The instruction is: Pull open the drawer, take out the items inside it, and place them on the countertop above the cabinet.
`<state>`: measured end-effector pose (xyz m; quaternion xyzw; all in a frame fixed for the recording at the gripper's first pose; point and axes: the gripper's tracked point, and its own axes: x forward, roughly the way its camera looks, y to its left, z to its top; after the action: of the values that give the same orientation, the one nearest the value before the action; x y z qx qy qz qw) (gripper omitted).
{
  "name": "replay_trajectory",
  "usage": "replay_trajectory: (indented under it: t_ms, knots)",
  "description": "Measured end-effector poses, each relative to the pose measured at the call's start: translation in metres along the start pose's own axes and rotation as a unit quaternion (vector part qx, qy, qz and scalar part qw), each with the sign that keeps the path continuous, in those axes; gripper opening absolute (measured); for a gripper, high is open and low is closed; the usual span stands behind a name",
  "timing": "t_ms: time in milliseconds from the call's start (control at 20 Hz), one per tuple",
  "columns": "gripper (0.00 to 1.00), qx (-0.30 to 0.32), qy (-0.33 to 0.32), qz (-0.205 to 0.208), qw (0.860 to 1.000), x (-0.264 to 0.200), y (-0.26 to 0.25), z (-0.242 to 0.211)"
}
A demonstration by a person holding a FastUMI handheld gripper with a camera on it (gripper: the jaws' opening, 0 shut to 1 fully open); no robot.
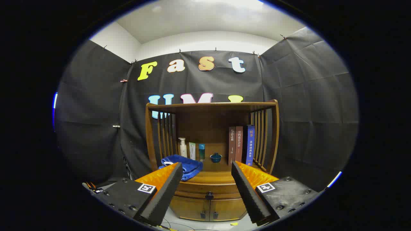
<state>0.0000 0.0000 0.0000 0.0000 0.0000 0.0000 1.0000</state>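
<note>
Towel left of books

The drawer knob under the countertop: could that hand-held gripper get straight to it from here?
Probably yes. The drawer knob sits between and beyond the open fingers of the hand-held gripper, with nothing in front of it. The blue towel lies higher, on the countertop.

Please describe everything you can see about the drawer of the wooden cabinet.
The drawer is a wide, shallow front of glossy brown wood, just under the countertop and above two small cabinet doors. It has one dark round knob in the middle. It looks fully closed, so its inside is hidden. Nothing touches it; the gripper is open, and the drawer lies ahead, between its fingers.
</note>
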Motion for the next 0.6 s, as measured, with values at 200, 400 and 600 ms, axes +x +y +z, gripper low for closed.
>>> replay_trajectory:
  t_ms: [200, 400, 600]
  knots:
    - [0.98, 0.002, -0.004, -0.001, 1.000, -0.0003, 0.0004, 0.0034]
    - [0.98, -0.005, 0.000, 0.000, 1.000, 0.0008, 0.0037, 0.0037]
    - [0.98, -0.008, 0.001, 0.004, 1.000, -0.0011, 0.0079, 0.0041]
